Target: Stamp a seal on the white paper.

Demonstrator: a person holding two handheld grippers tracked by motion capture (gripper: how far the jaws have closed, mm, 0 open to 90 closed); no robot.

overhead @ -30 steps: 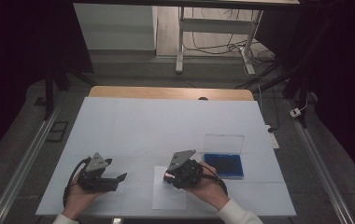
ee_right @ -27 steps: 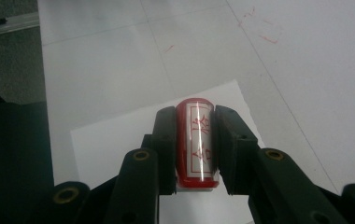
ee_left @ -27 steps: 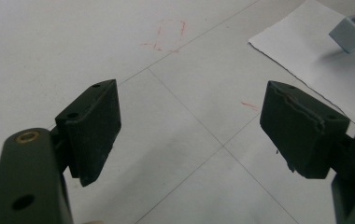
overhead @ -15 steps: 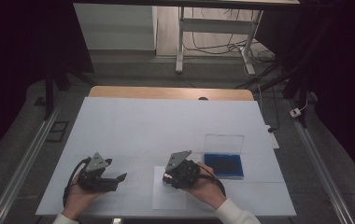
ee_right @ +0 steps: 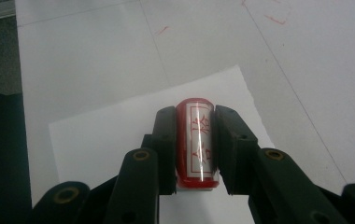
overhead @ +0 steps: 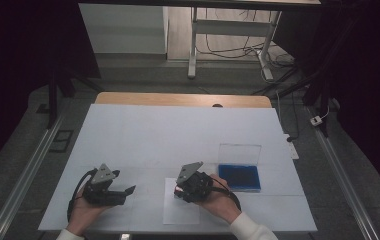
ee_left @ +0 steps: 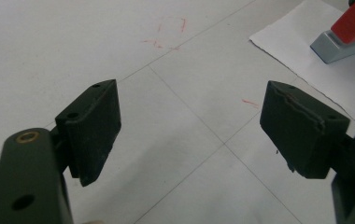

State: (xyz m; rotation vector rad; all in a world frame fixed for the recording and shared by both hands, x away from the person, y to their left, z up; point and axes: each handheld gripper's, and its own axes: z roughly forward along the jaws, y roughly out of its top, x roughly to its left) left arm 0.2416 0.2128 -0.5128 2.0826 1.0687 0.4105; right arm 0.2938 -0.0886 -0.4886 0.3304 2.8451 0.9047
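White table [overhead: 178, 130] under me: my right gripper [ee_right: 195, 140] clamps a red cylindrical stamp [ee_right: 196, 144] over a white paper sheet [ee_right: 101, 135]; left gripper [ee_left: 189, 126] gapes, holding nothing.

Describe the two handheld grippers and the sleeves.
Both the left gripper and the right gripper are black, with two blocky jaws on brass-riveted links, a grey three-cornered top plate and a trailing black cable. White sleeves cover the forearms.

one stamp [ee_right: 198, 142], one paper sheet [overhead: 180, 214]
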